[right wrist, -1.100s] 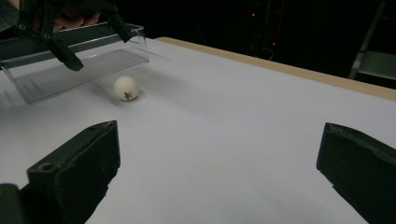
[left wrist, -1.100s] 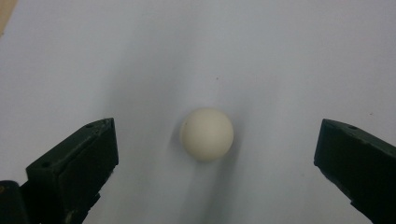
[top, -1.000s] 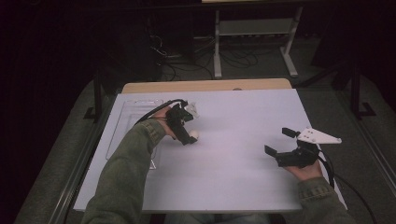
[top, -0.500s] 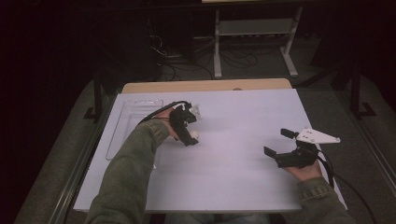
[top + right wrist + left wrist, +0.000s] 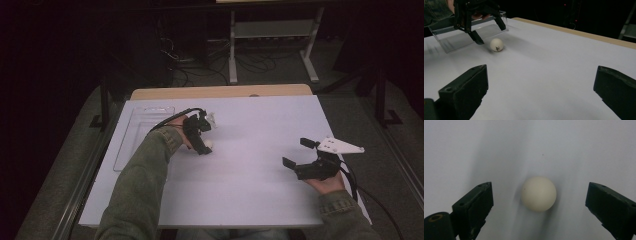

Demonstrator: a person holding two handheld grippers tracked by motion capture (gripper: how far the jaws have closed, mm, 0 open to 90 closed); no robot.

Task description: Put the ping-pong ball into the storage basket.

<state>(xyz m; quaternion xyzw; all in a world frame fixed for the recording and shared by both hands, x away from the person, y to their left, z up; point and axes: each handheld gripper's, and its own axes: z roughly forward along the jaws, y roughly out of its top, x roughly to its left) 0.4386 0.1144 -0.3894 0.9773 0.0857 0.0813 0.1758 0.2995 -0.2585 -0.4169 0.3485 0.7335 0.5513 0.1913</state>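
A small white ball (image 5: 207, 144) rests on the white table sheet (image 5: 250, 190). My left gripper (image 5: 202, 139) hovers right over it, pointing down, open. In the left gripper view the ball (image 5: 538, 193) lies between the two wide-spread jaws of the left gripper (image 5: 540, 188), touching neither. From the right gripper view the ball (image 5: 496, 44) carries a small dark mark and sits just beside the left gripper (image 5: 491, 33). My right gripper (image 5: 296, 152) is held low at the right side of the table, open and holding nothing (image 5: 541, 71).
A clear plastic tray (image 5: 135, 135) lies at the left of the sheet, just behind the left hand; its wall (image 5: 456, 40) is also seen in the right gripper view. The wooden table edge (image 5: 220, 92) runs along the back. Beyond are dark floor, cables and a metal stand (image 5: 272, 30).
The left hand has turned and shifted slightly over the ball. The right gripper has stayed in place.
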